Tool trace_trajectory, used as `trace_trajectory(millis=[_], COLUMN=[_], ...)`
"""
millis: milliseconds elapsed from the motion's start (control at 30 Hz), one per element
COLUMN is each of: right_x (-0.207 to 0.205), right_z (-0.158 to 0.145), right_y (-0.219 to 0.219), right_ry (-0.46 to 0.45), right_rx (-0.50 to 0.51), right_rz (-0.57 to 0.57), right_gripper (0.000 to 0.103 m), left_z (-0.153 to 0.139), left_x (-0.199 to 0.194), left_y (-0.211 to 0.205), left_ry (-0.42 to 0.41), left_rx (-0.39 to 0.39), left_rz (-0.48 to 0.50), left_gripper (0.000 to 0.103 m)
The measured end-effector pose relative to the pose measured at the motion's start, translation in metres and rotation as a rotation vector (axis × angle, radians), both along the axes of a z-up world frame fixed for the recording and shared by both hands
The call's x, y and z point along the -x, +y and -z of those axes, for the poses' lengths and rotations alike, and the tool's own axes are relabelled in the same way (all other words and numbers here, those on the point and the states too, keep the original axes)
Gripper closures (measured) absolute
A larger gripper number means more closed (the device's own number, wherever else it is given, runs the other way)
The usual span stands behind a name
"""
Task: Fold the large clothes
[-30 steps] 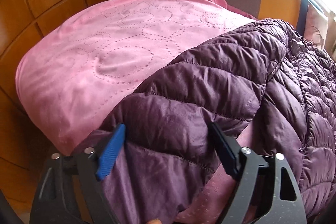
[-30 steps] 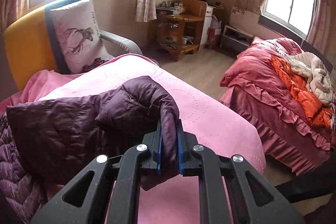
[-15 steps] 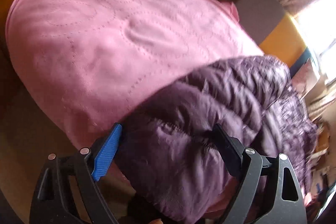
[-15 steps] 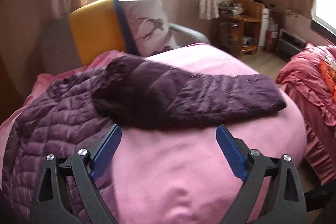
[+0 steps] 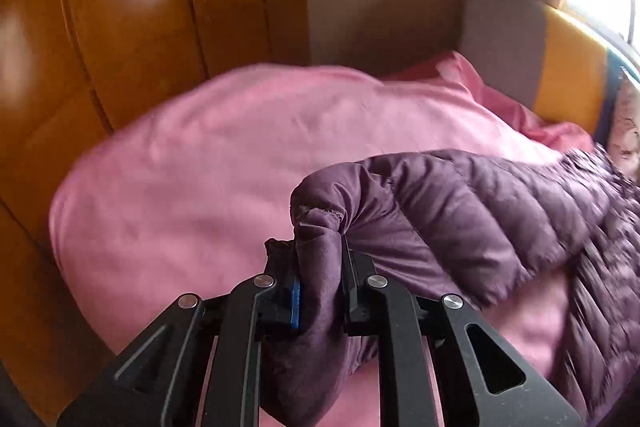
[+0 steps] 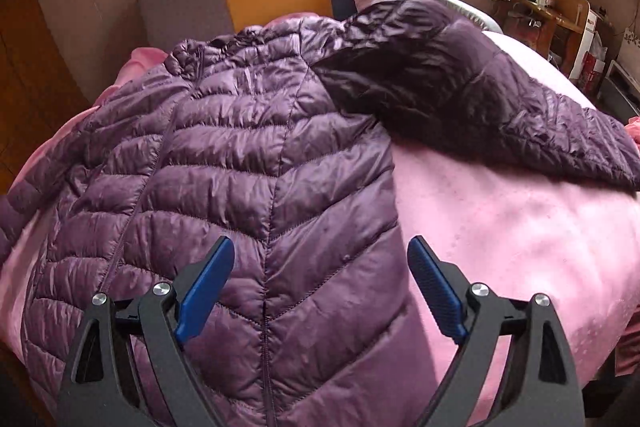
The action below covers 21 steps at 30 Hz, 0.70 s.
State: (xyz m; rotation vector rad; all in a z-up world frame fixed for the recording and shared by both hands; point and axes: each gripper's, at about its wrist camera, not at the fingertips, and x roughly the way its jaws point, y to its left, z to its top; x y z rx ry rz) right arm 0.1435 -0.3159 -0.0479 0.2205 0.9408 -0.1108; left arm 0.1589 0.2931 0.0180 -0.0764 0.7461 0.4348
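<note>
While the left tool [image 5: 320, 279] is pinching the jacket's [image 6: 248, 163] left cuff [image 5: 320, 227], the body is lying on the bed [image 6: 500, 227] toward three o'clock; the right tool [image 6: 320, 287] is hovering spread apart over the hem.

A dark purple quilted puffer jacket [image 6: 248, 163] lies front-up and zipped on the pink bed, one sleeve [image 6: 480, 99] spread out sideways, the other sleeve's cuff [image 5: 320, 227] lifted and bunched.
</note>
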Motion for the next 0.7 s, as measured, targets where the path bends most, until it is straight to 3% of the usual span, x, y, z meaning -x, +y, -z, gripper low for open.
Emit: trace_trajectory(millis=[33,100,200,267,333,400,500,567,700], right_x=[-0.003,-0.007,-0.011,-0.012,-0.014,-0.014,-0.011,-0.002,0.033], right_z=[0.006,0.018,0.027,0.028,0.031,0.032,0.027,0.018,-0.003], right_y=[-0.002,-0.004,-0.01,-0.011,-0.013,-0.013,-0.011,-0.016,-0.044], right_ry=[0.021,0.045,0.048,0.045,0.043,0.044,0.045,0.036,-0.016], right_rx=[0.0,0.0,-0.022,-0.025,-0.033,-0.035,-0.037,-0.048,-0.069], right_rz=[0.007,0.026,0.046,0.045,0.043,0.041,0.026,0.016,0.068], right_gripper=[0.016,0.015,0.014,0.013,0.012,0.011,0.011,0.011,0.011], left_z=[-0.002,0.006,0.023,0.024,0.019,0.015,0.022,0.034,0.058], left_x=[-0.018,-0.052,-0.078,-0.074,-0.056,-0.033,-0.012,0.005,0.029], left_y=[0.007,0.021,0.036,0.037,0.031,0.024,0.004,-0.027,-0.088], left_ry=[0.002,0.045,0.095,0.064,-0.01,-0.053,-0.102,-0.062,0.012], left_rx=[-0.048,-0.057,0.025,0.086,0.096,0.145,0.366,0.51,0.668], left_rz=[-0.016,-0.05,-0.075,-0.079,-0.085,-0.057,0.081,0.254,0.501], left_gripper=[0.09,0.09,0.08,0.048,0.019,0.018,0.018,0.018,0.018])
